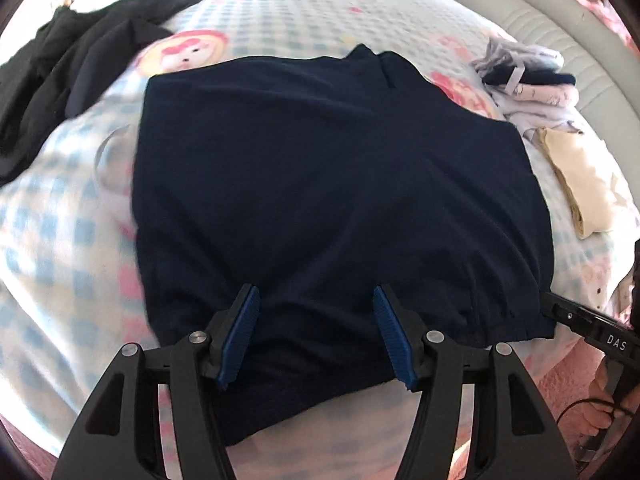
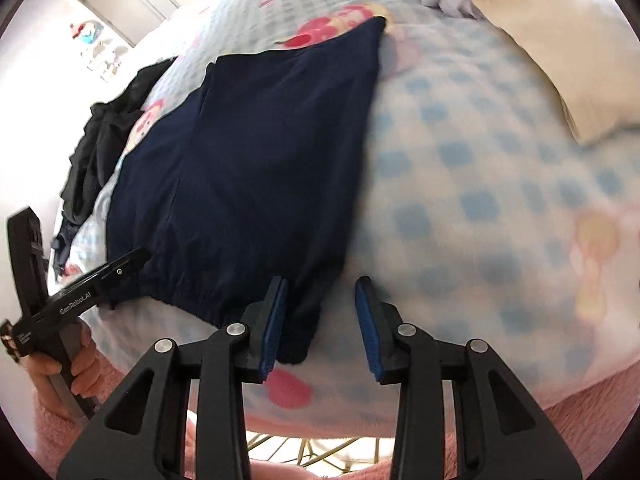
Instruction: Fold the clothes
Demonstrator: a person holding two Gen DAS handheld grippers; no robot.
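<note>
Currently both tools are off the fabric, nothing clamped.

Navy shorts [image 1: 320, 184] lie spread flat on the blue-checked cartoon bedspread [image 1: 60, 232], centre of the left wrist view. Elastic waistband runs along the near edge, gathered toward 4 o'clock; the far hem sits at 12 o'clock.

Left gripper [image 1: 316, 328]: jaws apart, blue ribbed pads [image 1: 240, 336] standing either side of the waistband's near-left portion at 6 o'clock. Fabric is seen between the pads, but they don't press on it. Can't tell whether the tips touch the cloth below.

Right gripper [image 2: 320, 328]: jaws apart. In the right wrist view the left pad sits over the waistband corner of the shorts [image 2: 256, 168], the right pad over bare bedspread [image 2: 480, 200]. Corner cloth hangs just between them at 6 o'clock, not pinched. From the left wrist view, this tool shows only as a black finger at 4 o'clock, just beside the waistband's right end.

A hand [image 2: 60, 364] in a pink fuzzy sleeve grips the left tool's handle at 8 o'clock in the right wrist view.

Other items: black garment pile [image 1: 68, 72] at 10 o'clock, folded white-and-navy stack [image 1: 524, 84] at 2 o'clock, folded cream cloth [image 1: 580, 184] at 3 o'clock, grey padded headboard [image 1: 560, 28] beyond it.
</note>
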